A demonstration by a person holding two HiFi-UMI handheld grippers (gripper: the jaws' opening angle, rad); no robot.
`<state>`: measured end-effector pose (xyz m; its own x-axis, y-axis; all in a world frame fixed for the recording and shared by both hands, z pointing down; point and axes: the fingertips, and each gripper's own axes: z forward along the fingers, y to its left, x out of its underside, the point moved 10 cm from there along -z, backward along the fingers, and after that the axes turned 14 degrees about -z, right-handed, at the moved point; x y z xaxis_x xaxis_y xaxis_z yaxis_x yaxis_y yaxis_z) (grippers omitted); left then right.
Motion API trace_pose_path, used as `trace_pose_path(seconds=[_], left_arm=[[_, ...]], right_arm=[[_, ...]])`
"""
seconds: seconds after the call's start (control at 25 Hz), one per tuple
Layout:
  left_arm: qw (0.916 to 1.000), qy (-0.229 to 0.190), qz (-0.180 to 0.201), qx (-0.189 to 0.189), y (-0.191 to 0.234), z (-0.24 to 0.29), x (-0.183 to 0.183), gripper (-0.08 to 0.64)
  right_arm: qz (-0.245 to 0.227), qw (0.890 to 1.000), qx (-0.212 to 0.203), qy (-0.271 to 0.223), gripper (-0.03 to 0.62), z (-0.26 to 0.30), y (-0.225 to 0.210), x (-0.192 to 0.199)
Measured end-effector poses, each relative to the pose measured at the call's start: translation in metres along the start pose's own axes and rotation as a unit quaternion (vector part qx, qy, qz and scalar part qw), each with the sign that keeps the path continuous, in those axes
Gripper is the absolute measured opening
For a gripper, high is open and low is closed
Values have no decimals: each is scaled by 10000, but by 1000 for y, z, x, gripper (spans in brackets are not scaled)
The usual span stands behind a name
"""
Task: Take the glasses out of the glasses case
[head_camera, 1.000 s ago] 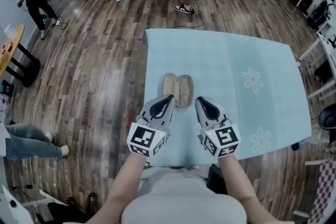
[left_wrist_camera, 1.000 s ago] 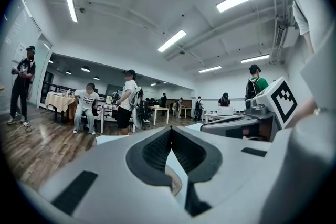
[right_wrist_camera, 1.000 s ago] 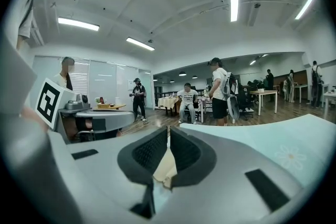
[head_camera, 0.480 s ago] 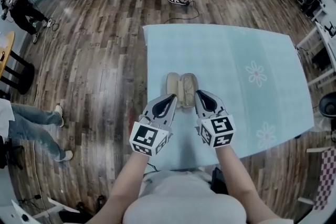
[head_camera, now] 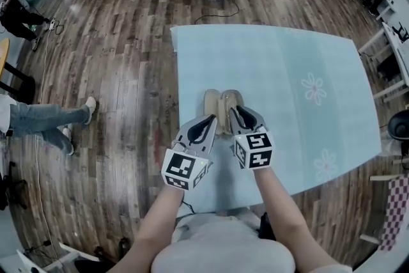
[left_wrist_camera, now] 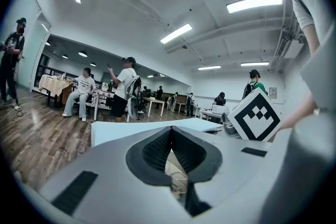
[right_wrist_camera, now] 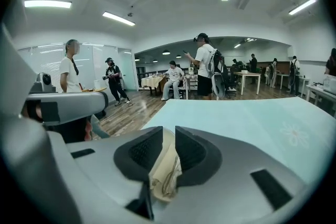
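Open glasses case [head_camera: 213, 105] mid-bench, both tongs at its near end.
Left tongs [head_camera: 208, 124] at the case's 7 o'clock, pinched tip to tip, gripping nothing. Case lying flat on the pale blue bench [head_camera: 287, 61], glasses [right_wrist_camera: 169, 178] resting in its right half. Right tongs [head_camera: 238, 113] poised at its 5 o'clock over that half, parted by a narrow gap, cream lining and glasses showing in the slot; contact not discernible.

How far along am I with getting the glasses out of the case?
Done: the glasses case lies open. In hand: the right gripper hovers, jaws apart, over the glasses inside; the left gripper is shut beside the case. Left: grasping and lifting them out.
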<state>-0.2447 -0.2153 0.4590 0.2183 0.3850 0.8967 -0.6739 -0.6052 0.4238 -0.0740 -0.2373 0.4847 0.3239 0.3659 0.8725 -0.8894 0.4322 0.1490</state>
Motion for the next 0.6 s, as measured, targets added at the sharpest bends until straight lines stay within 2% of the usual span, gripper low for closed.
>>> trace_pose_path(seconds=[0.6], left_arm=[[9997,66,-204,-96,15,13,8,9]], right_arm=[[-189,9931,-86,1153,71,45,2,37]])
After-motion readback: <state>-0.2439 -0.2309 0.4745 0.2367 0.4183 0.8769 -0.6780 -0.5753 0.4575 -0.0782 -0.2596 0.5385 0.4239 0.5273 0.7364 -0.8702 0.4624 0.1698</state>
